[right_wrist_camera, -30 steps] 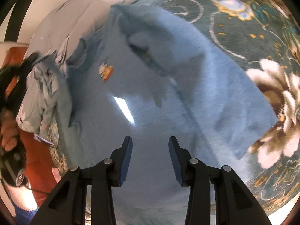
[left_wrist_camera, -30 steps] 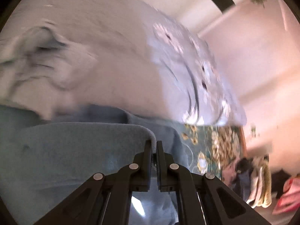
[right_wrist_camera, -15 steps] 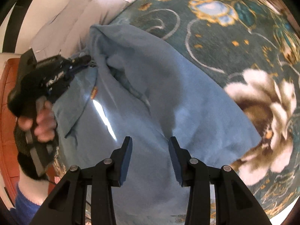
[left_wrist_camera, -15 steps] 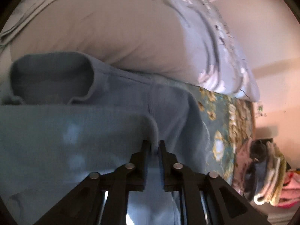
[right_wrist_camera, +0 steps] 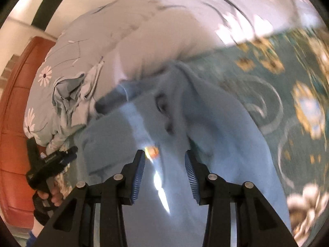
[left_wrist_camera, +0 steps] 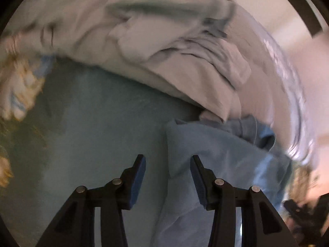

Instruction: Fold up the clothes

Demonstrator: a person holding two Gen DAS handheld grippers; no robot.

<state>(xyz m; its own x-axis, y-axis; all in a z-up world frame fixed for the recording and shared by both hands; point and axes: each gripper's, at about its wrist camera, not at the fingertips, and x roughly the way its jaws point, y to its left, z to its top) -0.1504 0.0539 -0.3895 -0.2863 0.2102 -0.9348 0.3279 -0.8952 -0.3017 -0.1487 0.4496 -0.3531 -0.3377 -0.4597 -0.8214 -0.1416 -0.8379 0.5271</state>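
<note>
Here, the light blue garment [right_wrist_camera: 216, 135] lay spread on the teal floral bedspread [right_wrist_camera: 287, 86], its upper edge against the grey daisy-print duvet [right_wrist_camera: 127, 47]. The left tongs [left_wrist_camera: 167, 175] stood spread wide, gripping nothing, with a folded edge of the cloth between the fingers. The right tongs [right_wrist_camera: 164, 168] hung equally open above the garment's orange patch [right_wrist_camera: 152, 152].

I see the garment [right_wrist_camera: 216, 135] lying on the bedspread [right_wrist_camera: 287, 86], with the duvet [right_wrist_camera: 164, 33] heaped behind it. My left gripper [right_wrist_camera: 71, 156] sits off to its left, my right gripper [right_wrist_camera: 164, 162] hangs above its middle.
</note>
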